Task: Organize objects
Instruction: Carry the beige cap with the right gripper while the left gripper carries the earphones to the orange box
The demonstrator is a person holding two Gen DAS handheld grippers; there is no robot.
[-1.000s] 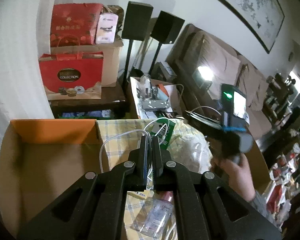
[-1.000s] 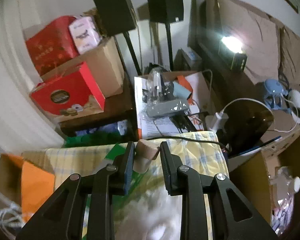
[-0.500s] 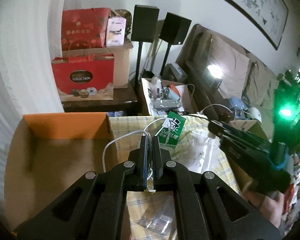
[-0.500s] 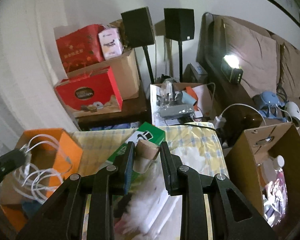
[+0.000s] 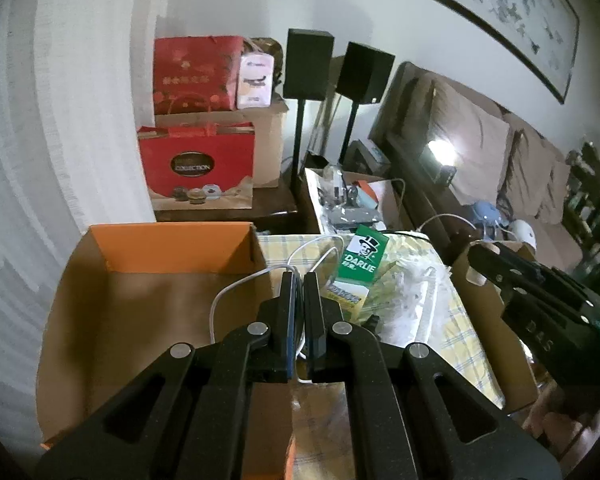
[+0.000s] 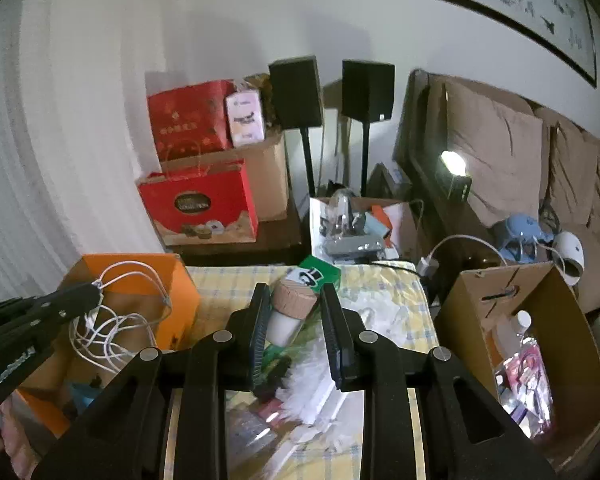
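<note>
Left tool: my left tool (image 5: 299, 280) is clamped tight on a white cable (image 5: 256, 278), holding it over the orange box (image 5: 172, 246).
Cable: in the right wrist view the white cable (image 6: 112, 328) hangs in loose loops from the tip of my left tool (image 6: 94, 290), drooping into the orange box (image 6: 180, 300).
Right tool: my right tool (image 6: 294, 304) is closed on a small jar with a cork lid (image 6: 290, 306), its jaws pressing it on both sides, with the lid sticking out past the tips.
Jar position: it is held above the tabletop (image 6: 228, 284) with the yellow checked cloth.
Brown box: the open cardboard box (image 6: 556, 292) sits to my right, with bottles and packets inside.
Green carton: a green carton (image 5: 362, 254) lies on the tabletop (image 5: 278, 244), between the two boxes.
</note>
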